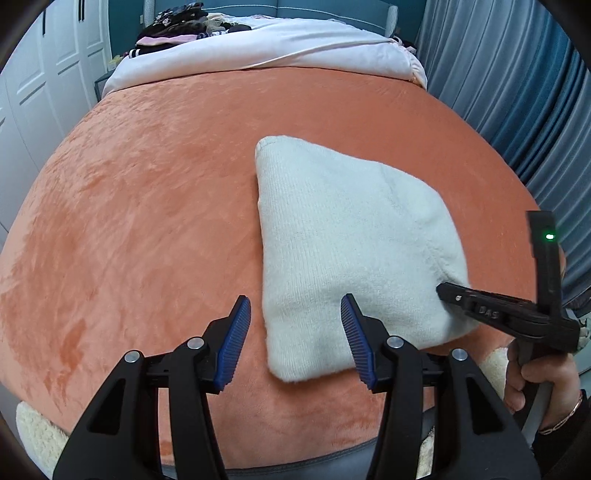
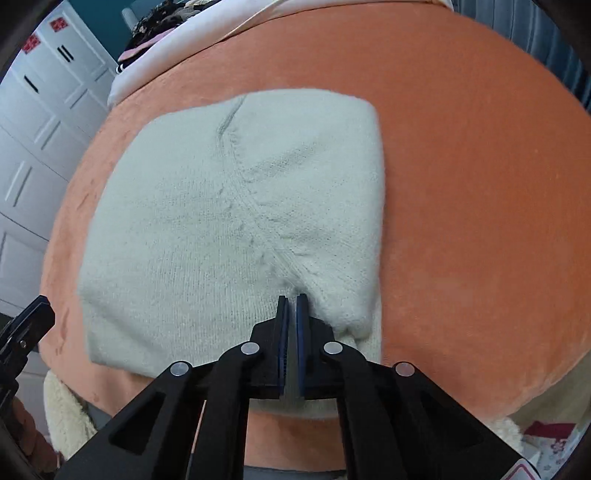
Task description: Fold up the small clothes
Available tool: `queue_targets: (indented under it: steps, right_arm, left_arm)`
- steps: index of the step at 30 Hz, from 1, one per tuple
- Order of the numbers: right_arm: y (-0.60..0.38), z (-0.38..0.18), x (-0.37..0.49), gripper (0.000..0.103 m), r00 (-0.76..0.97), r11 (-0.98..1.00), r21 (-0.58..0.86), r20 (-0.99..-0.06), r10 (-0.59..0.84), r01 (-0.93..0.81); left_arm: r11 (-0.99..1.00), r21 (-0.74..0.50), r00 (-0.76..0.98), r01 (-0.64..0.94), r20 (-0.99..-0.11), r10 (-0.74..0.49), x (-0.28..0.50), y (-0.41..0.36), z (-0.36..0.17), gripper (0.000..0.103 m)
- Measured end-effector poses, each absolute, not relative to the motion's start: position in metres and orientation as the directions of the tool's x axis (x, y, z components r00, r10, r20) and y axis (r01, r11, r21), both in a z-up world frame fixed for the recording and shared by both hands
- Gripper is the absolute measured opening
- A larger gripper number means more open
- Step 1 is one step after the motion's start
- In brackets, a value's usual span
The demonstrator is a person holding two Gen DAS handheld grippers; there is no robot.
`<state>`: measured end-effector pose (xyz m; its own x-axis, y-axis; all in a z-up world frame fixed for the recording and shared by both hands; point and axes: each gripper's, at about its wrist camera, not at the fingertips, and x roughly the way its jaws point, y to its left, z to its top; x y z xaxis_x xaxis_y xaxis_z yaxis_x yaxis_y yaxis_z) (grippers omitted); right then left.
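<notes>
A white knit garment (image 1: pixel 343 236) lies folded into a rough rectangle on the orange plush bed cover (image 1: pixel 147 206). My left gripper (image 1: pixel 294 298) hovers open over the garment's near left corner, its blue pads (image 1: pixel 240 325) apart with nothing pinched between them. My right gripper (image 2: pixel 291 297) points down at the garment's (image 2: pixel 229 206) near edge, where a seam runs to its tips. The jaws are closed together with a sliver of white cloth between the pads. In the left wrist view the right gripper (image 1: pixel 441 288) meets the garment's right side, held by a person's hand (image 1: pixel 532 376).
A white quilt (image 1: pixel 266 48) and a heap of dark clothes (image 1: pixel 177 26) lie at the far end of the bed. White cupboard doors (image 2: pixel 40 110) stand on the left and a blue curtain (image 1: pixel 517 92) on the right. Cream fleece (image 1: pixel 37 435) shows at the near bed edge.
</notes>
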<state>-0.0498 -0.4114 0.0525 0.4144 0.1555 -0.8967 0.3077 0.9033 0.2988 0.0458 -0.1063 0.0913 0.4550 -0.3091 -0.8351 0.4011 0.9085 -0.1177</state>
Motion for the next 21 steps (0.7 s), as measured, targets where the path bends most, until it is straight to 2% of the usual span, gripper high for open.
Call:
queue_targets:
  steps: [4,8,9,10,11,12,13,14,15,16,17,18,21]
  right_arm:
    - [-0.43,0.095,-0.069,0.004,0.515,0.875,0.366,-0.841,0.166,0.317]
    - [-0.448,0.095,-0.071,0.019,0.529,0.877,0.331,-0.842,0.107,0.349]
    - [-0.444,0.094,-0.065,0.028,0.524,0.87,0.324,-0.847,0.091,0.371]
    - [-0.451,0.09,-0.06,0.043,0.527,0.859,0.327,-0.846,0.08,0.395]
    - [-0.451,0.088,-0.048,0.052,0.533,0.847,0.335,-0.843,0.073,0.413]
    - [-0.455,0.084,-0.041,0.067,0.538,0.834,0.348,-0.839,0.074,0.428]
    - [-0.457,0.076,-0.032,0.069,0.53,0.827,0.358,-0.843,0.087,0.433]
    - [-0.46,0.066,-0.022,0.068,0.504,0.825,0.37,-0.855,0.123,0.427]
    - [-0.44,0.052,0.007,0.045,0.48,0.824,0.389,-0.861,0.167,0.411]
    - [-0.437,0.05,0.015,0.031,0.467,0.83,0.405,-0.86,0.204,0.383]
    - [-0.434,0.059,0.021,0.02,0.482,0.851,0.379,-0.858,0.177,0.363]
    - [-0.43,0.075,0.021,0.016,0.529,0.869,0.379,-0.832,0.169,0.317]
    - [-0.425,0.113,0.014,0.015,0.655,0.879,0.42,-0.733,0.181,0.227]
  left_arm:
    - [0.91,-0.109,0.446,0.4,-0.844,-0.297,0.048,-0.113,0.088,0.049]
    - [0.913,-0.102,0.43,0.396,-0.858,-0.282,0.05,-0.118,0.081,0.049]
    - [0.914,-0.098,0.43,0.393,-0.859,-0.277,0.049,-0.119,0.08,0.049]
    - [0.915,-0.097,0.43,0.393,-0.86,-0.276,0.05,-0.119,0.079,0.049]
    - [0.915,-0.095,0.429,0.391,-0.861,-0.273,0.051,-0.119,0.078,0.049]
    - [0.918,-0.093,0.427,0.387,-0.864,-0.268,0.052,-0.119,0.077,0.049]
    - [0.919,-0.097,0.422,0.382,-0.866,-0.267,0.053,-0.119,0.075,0.049]
    - [0.921,-0.103,0.416,0.375,-0.869,-0.267,0.055,-0.12,0.074,0.049]
    - [0.923,-0.11,0.41,0.368,-0.872,-0.267,0.057,-0.119,0.073,0.049]
    - [0.924,-0.116,0.407,0.363,-0.873,-0.27,0.059,-0.119,0.073,0.049]
    - [0.926,-0.114,0.411,0.359,-0.872,-0.267,0.061,-0.118,0.073,0.049]
    - [0.928,-0.109,0.417,0.357,-0.87,-0.263,0.062,-0.118,0.074,0.049]
    - [0.931,-0.106,0.422,0.349,-0.869,-0.257,0.068,-0.118,0.072,0.05]
